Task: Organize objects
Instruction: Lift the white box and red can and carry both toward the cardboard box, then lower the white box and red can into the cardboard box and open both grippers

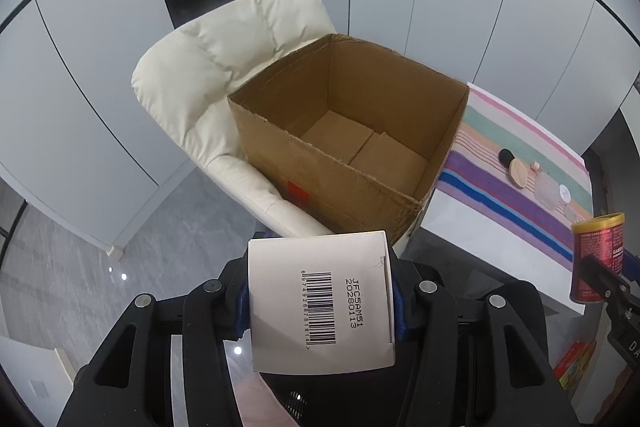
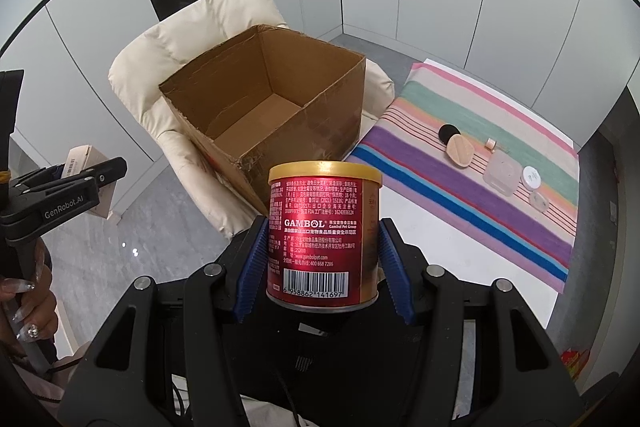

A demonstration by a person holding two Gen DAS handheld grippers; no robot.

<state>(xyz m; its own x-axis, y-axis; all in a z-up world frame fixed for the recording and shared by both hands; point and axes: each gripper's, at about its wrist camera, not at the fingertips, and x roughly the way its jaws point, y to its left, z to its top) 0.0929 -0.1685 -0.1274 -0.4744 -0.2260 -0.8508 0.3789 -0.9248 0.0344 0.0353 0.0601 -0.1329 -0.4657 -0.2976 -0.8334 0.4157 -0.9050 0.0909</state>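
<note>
My left gripper [image 1: 320,301] is shut on a white carton with a barcode [image 1: 320,303], held in the air in front of an open, empty cardboard box [image 1: 348,131] that sits on a cream armchair [image 1: 224,75]. My right gripper [image 2: 324,259] is shut on a red can with a gold lid [image 2: 323,235], held upright in front of the same box [image 2: 264,111]. The can also shows at the right edge of the left wrist view [image 1: 598,257]. The left gripper with its carton shows at the left of the right wrist view [image 2: 86,173].
A striped cloth [image 2: 480,163] covers a white table [image 2: 440,235] to the right of the chair [image 2: 192,39]. Small cosmetics lie on it: a black and a beige puff [image 2: 460,149], a clear case [image 2: 502,173], a white jar [image 2: 531,178]. Grey floor lies left; white wall panels stand behind.
</note>
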